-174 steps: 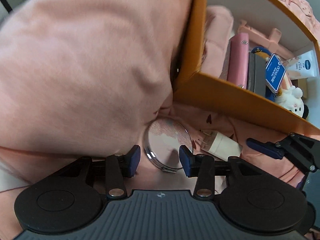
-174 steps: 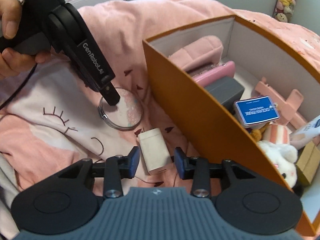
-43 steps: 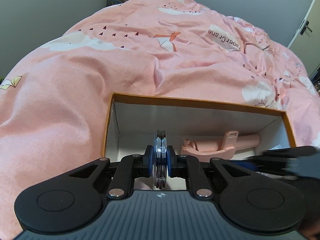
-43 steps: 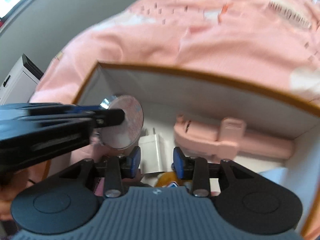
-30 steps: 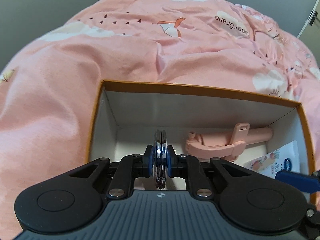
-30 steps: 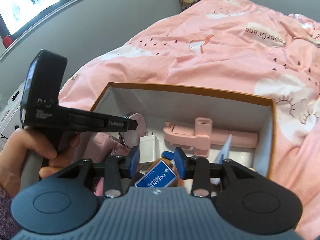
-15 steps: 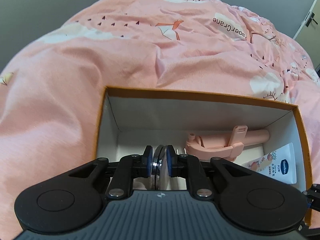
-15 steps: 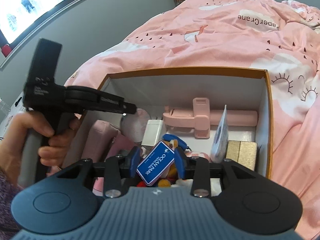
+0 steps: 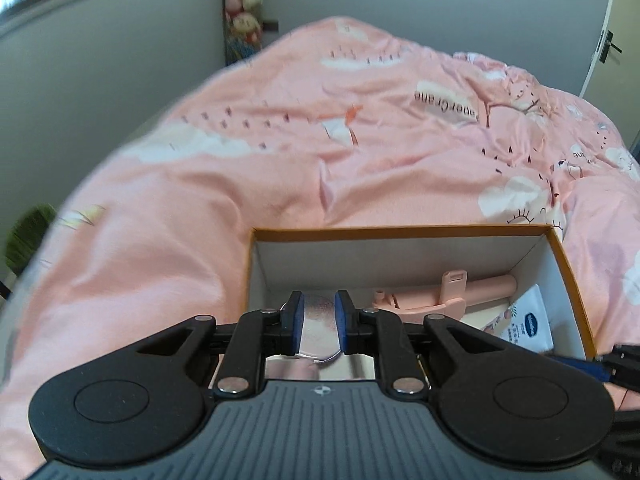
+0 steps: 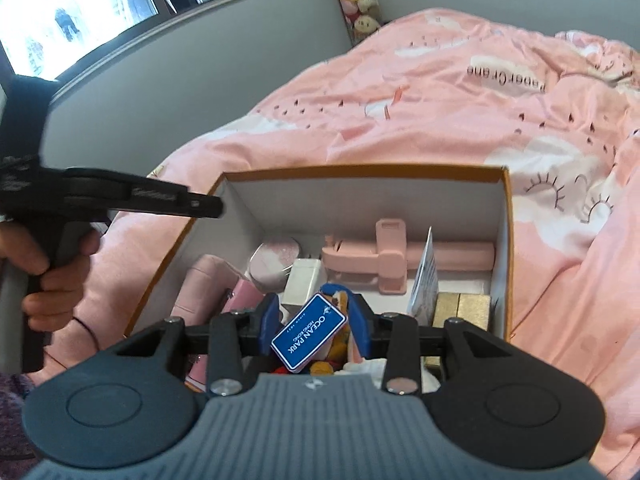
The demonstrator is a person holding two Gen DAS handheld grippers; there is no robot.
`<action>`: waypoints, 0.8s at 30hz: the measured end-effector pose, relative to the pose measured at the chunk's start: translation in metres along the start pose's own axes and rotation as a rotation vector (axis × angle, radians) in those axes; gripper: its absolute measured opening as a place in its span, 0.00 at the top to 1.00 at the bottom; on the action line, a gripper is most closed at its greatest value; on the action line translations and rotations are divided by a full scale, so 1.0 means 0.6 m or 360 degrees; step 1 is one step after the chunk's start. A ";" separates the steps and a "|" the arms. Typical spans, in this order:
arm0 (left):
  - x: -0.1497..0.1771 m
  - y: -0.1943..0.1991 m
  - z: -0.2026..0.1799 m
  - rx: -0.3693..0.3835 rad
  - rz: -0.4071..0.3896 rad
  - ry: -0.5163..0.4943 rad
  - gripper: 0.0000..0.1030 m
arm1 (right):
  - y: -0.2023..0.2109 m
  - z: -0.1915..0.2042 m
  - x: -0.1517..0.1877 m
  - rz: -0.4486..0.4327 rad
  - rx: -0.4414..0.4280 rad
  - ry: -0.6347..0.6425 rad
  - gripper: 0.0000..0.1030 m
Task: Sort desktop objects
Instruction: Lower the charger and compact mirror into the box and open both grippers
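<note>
Down in the orange box [image 10: 505, 248], the round compact mirror [image 10: 275, 261] lies tilted in the far left corner, its rim against the white charger block [image 10: 302, 282] and just beside the pink phone holder [image 10: 390, 258] that runs along the far wall. Seen from the left wrist view, the mirror [image 9: 319, 330] shows between the blue pads of the left gripper [image 9: 319, 322], but below them rather than clamped; the jaws are opening and nothing is pressed between the pads. From the right wrist view that same gripper [image 10: 208, 205] hangs above the box's left wall, clear of the mirror, with the person's hand [image 10: 52, 280] around its grip. The right gripper [image 10: 316, 330] sits part-way open over the near end of the box; a blue tag [image 10: 309, 338] reading Ocean Park shows in the gap, though whether the pads touch it is hard to judge from this angle, and it looks merely framed, not gripped. Further right stand a white tube [image 10: 426, 280] and a gold block [image 10: 462, 312]. The box rests on a pink printed duvet [image 10: 440, 100].
</note>
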State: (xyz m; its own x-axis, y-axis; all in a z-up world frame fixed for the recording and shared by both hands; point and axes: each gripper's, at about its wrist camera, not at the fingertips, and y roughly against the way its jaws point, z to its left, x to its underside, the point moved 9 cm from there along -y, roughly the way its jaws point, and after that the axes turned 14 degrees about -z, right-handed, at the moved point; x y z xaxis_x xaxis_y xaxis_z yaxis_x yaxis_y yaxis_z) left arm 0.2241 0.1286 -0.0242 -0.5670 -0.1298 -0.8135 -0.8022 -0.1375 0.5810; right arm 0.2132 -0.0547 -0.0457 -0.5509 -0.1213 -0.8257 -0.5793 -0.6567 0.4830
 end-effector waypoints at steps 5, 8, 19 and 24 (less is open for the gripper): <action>-0.006 0.072 -0.018 -0.0046 -0.0129 -0.0094 0.67 | 0.030 0.008 -0.003 -0.0101 0.0089 0.0093 0.60; 0.000 0.110 -0.037 -0.0040 -0.0188 -0.0129 0.50 | 0.054 0.009 -0.003 -0.0172 0.0153 0.0124 0.59; 0.076 0.148 -0.089 -0.0078 -0.0327 -0.0174 0.25 | 0.101 0.023 0.027 -0.0328 0.0255 0.0191 0.44; 0.124 0.123 -0.082 -0.0127 -0.0281 -0.0091 0.25 | 0.094 0.008 0.047 -0.0306 0.0312 0.0195 0.42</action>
State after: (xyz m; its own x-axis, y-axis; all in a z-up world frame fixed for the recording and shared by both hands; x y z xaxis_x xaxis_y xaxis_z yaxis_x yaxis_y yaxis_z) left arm 0.1321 0.0604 -0.0408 -0.4303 -0.0411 -0.9017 -0.8740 -0.2307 0.4276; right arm 0.1619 -0.0915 -0.0400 -0.3501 -0.1056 -0.9307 -0.7775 -0.5214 0.3516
